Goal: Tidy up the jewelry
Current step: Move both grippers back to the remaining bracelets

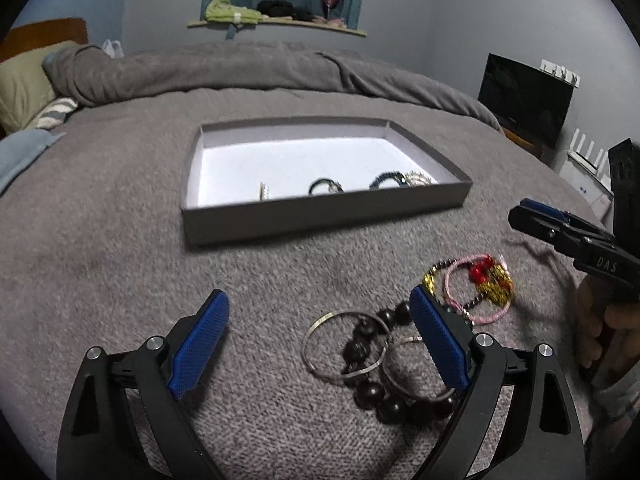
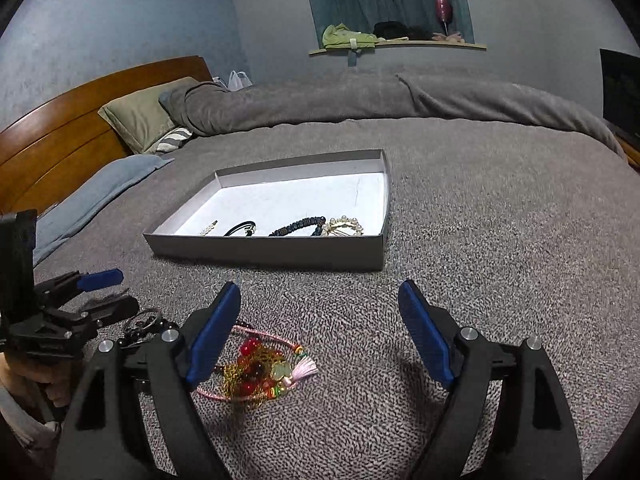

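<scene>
A grey shallow box (image 1: 320, 214) with a white floor lies on the bed; it also shows in the right wrist view (image 2: 272, 248). Inside it lie a pearl clip (image 2: 209, 228), a black band (image 2: 240, 227), a dark braided bracelet (image 2: 298, 225) and a pearl bracelet (image 2: 344, 226). On the blanket lie a silver bangle (image 1: 344, 346), a dark wooden bead bracelet (image 1: 376, 368) and a pink, red and gold bracelet cluster (image 1: 480, 292), also in the right wrist view (image 2: 260, 372). My left gripper (image 1: 320, 344) is open above the bangle and beads. My right gripper (image 2: 320, 332) is open and empty beside the cluster.
The grey blanket (image 2: 480, 240) covers the bed. A wooden headboard (image 2: 60, 140), pillows (image 2: 140, 116) and a folded grey duvet (image 1: 240, 68) lie at the far side. A black screen (image 1: 524, 98) stands to the right. A window ledge (image 2: 396, 42) holds clothes.
</scene>
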The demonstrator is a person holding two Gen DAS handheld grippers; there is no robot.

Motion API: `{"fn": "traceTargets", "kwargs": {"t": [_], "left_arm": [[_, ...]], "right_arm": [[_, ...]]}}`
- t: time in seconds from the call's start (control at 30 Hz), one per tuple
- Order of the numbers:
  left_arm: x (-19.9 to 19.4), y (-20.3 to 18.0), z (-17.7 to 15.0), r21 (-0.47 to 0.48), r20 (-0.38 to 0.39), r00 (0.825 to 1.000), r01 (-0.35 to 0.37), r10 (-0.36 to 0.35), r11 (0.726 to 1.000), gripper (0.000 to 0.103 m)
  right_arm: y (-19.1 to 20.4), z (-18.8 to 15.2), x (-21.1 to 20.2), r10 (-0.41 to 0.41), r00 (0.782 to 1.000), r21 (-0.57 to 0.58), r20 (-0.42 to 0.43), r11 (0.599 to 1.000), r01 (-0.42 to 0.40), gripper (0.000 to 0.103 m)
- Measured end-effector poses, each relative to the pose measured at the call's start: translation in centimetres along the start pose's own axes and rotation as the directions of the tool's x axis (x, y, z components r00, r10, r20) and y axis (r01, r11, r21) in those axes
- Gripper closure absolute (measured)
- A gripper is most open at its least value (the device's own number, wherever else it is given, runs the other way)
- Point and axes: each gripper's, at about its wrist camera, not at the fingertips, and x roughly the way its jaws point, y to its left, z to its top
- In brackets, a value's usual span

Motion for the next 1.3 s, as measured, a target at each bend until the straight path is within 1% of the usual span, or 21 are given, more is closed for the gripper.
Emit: {"fn": "traceTargets", "kwargs": {"t": [0.1, 0.13, 0.17, 0.23, 0.27, 0.37, 0.5, 0.53, 0.57, 0.6, 0.7, 0.8, 0.9, 1.07, 1.13, 1.2, 1.3], "left_arm": [[0.3, 0.0, -0.3, -0.002, -0.027, 0.999, 0.04, -0.04, 0.999, 0.014], [0.4, -0.1, -0.4, -0.001, -0.037, 0.998, 0.049, -0.049, 0.999, 0.016], [0.6, -0.1, -0.5, -0.002, -0.049, 0.997, 0.056, -0.056, 0.998, 0.02], [1.2, -0.1, -0.7, -0.009, -0.086, 0.994, 0.07, -0.071, 0.997, 0.033], [1.5, 0.0, -0.8, -0.017, -0.1, 0.993, 0.069, -0.07, 0.997, 0.036], [1.8, 0.5, -1.0, -0.042, -0.119, 0.989, 0.08, -0.085, 0.996, 0.037], [2.2, 0.2, -1.1, -0.036, -0.14, 0.987, 0.078, -0.083, 0.996, 0.038], [2.1, 0.2, -1.2, -0.034, -0.14, 0.987, 0.081, -0.085, 0.996, 0.045], [2.1, 0.2, -1.2, -0.035, -0.137, 0.986, 0.087, -0.091, 0.996, 0.05], [2.0, 0.2, -1.1, -0.037, -0.136, 0.986, 0.089, -0.093, 0.995, 0.052], [1.7, 0.3, -1.0, -0.042, -0.117, 0.988, 0.095, -0.099, 0.995, 0.052], [1.1, 0.6, -0.9, -0.054, -0.081, 0.991, 0.099, -0.103, 0.994, 0.052], [0.4, 0.9, -0.6, -0.067, -0.037, 0.994, 0.096, -0.098, 0.993, 0.052], [-0.7, 1.0, 0.0, -0.069, 0.033, 0.997, 0.073, -0.071, 0.995, 0.052], [-1.1, 1.1, 0.1, -0.072, 0.055, 0.997, 0.061, -0.057, 0.995, 0.052], [-1.1, 1.4, 0.5, -0.077, 0.061, 0.997, 0.059, -0.054, 0.995, 0.052], [-0.9, 1.4, 0.5, -0.076, 0.055, 0.997, 0.05, -0.046, 0.996, 0.052]], "right_arm": [[0.0, -0.3, 0.0, 0.002, 1.0, 0.006, -0.006, 1.0, -0.002, 0.023], [0.0, -0.3, 0.0, 0.003, 1.0, 0.006, -0.01, 1.0, -0.003, 0.023], [0.0, -0.4, 0.0, 0.005, 1.0, 0.006, -0.011, 1.0, -0.005, 0.023], [-0.1, -0.4, -0.1, 0.007, 1.0, 0.009, -0.012, 1.0, -0.007, 0.023], [-0.1, -0.5, 0.0, 0.007, 1.0, 0.012, -0.014, 1.0, -0.006, 0.023], [-0.2, -0.5, -0.1, 0.008, 1.0, 0.015, -0.014, 1.0, -0.008, 0.023], [0.2, -0.7, 0.0, 0.012, 1.0, -0.001, -0.024, 1.0, -0.012, 0.023], [0.3, -0.8, 0.0, 0.014, 1.0, -0.004, -0.028, 1.0, -0.014, 0.023], [0.5, -0.9, 0.0, 0.016, 0.999, -0.01, -0.031, 1.0, -0.017, 0.023], [0.6, -1.0, -0.1, 0.017, 0.999, -0.014, -0.035, 1.0, -0.017, 0.023], [0.7, -1.2, 0.0, 0.017, 0.999, -0.014, -0.049, 1.0, -0.018, 0.023], [0.6, -1.4, -0.1, 0.03, 0.998, -0.01, -0.062, 0.999, -0.031, 0.023], [0.9, -1.8, -0.1, 0.036, 0.996, -0.024, -0.079, 0.999, -0.038, 0.023], [2.0, -2.4, -0.2, 0.041, 0.995, -0.075, -0.096, 0.996, -0.048, 0.023], [2.4, -2.6, -0.3, 0.044, 0.994, -0.094, -0.096, 0.994, -0.053, 0.026], [2.7, -2.7, -0.3, 0.053, 0.993, -0.112, -0.102, 0.992, -0.064, 0.036], [3.0, -2.8, 0.0, 0.073, 0.99, -0.118, -0.119, 0.989, -0.087, 0.047]]}}
